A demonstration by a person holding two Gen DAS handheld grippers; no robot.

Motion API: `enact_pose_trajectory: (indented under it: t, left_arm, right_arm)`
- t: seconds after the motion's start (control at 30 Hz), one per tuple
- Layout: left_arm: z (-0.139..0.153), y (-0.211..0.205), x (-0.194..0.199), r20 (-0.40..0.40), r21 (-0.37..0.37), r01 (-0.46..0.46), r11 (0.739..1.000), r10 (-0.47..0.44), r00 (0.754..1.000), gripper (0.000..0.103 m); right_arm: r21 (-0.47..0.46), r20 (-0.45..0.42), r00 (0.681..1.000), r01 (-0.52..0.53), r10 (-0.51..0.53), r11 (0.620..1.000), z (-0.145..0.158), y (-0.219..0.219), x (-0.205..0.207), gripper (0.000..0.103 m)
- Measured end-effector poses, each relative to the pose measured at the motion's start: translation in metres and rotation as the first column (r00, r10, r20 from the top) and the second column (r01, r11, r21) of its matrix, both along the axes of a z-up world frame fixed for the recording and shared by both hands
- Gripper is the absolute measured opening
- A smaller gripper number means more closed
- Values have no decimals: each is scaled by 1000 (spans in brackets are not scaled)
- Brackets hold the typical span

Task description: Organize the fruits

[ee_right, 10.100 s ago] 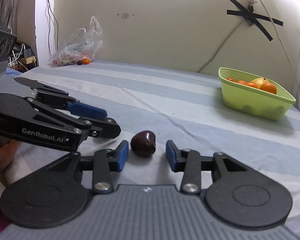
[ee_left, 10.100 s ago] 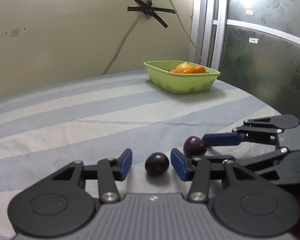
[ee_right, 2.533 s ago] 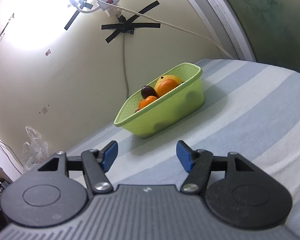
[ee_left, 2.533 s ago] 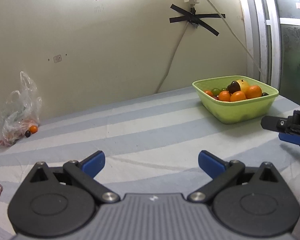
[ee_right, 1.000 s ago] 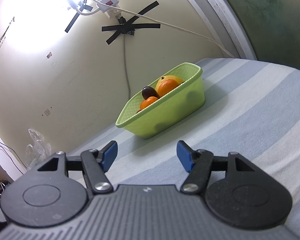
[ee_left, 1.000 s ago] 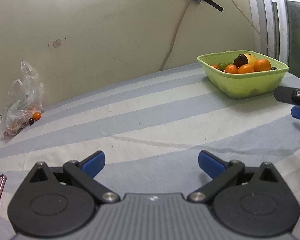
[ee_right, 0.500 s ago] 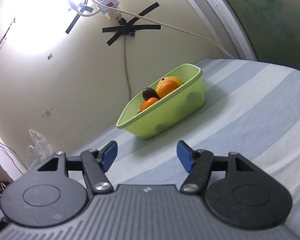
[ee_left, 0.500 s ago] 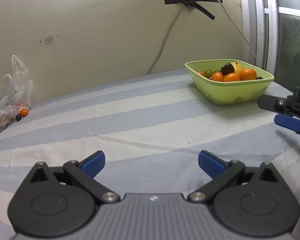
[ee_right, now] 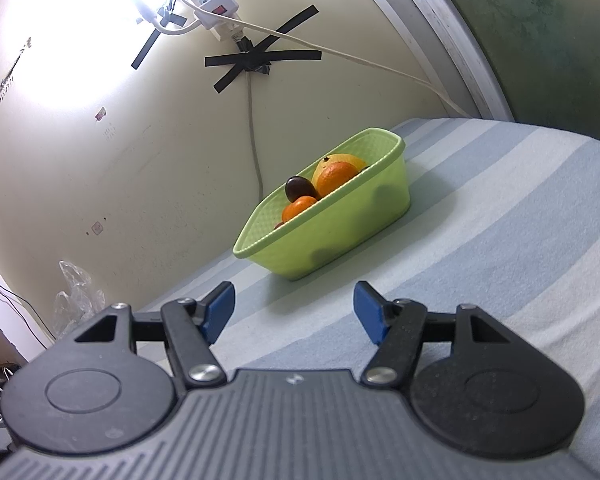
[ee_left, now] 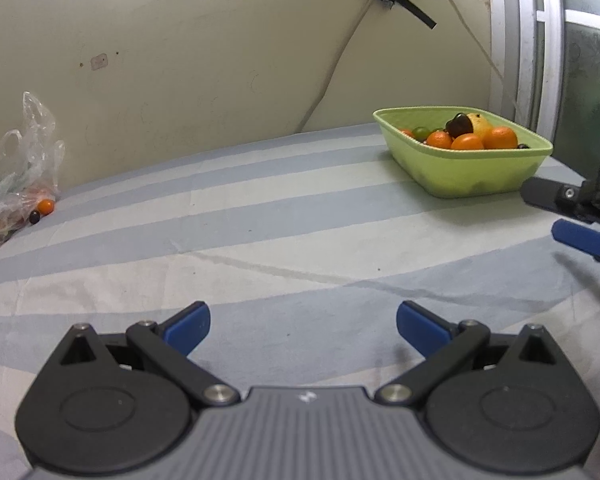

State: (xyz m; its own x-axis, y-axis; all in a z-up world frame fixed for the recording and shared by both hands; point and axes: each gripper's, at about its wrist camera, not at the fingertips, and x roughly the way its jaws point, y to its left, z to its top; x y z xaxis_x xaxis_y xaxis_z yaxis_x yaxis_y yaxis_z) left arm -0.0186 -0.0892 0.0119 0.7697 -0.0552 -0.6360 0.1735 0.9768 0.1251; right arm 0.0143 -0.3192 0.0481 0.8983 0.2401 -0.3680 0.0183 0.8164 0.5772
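Note:
A green basket (ee_left: pixel 476 172) stands at the far right of the striped cloth and holds oranges (ee_left: pixel 500 138), a yellow fruit and a dark plum (ee_left: pixel 459 124). It also shows in the right wrist view (ee_right: pixel 340 232), with the plum (ee_right: pixel 300 189) on top of the oranges. My left gripper (ee_left: pixel 303 328) is open and empty, low over the cloth, well short of the basket. My right gripper (ee_right: pixel 294 312) is open and empty, a little in front of the basket; its fingers (ee_left: pixel 580 236) show at the right edge of the left wrist view.
A clear plastic bag (ee_left: pixel 16 184) with small fruits lies at the far left against the wall, with an orange (ee_left: pixel 46 206) beside it. A cable and power strip (ee_right: pixel 214 8) are taped to the wall behind the basket. A window frame (ee_left: pixel 540 40) stands at the right.
The left wrist view has shifted slightly, so the basket sits a little nearer and lower at the right. Both grippers stay open and empty. The right gripper has hardly moved.

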Motion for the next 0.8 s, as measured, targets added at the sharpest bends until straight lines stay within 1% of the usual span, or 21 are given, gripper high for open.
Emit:
enact_pose_trajectory:
  t: [0.1, 0.33, 0.63, 0.8]
  left_arm:
    - [-1, -1, 0, 1, 23, -9, 1000, 9, 1000, 103]
    - [-2, -2, 1, -11, 45, -25, 999, 25, 1000, 103]
    - [-4, -3, 1, -7, 70, -29, 997, 29, 1000, 103]
    - [-4, -3, 2, -3, 83, -30, 996, 30, 1000, 103]
  right_arm:
    - [0, 0, 1000, 0, 0, 1000, 0, 0, 0, 68]
    - [2, 0, 1000, -2, 2, 1000, 0, -1, 0, 68]
    - [41, -9, 1000, -4, 4, 999, -2, -6, 1, 68]
    - [41, -8, 1000, -6, 7, 999, -2, -6, 1, 68]
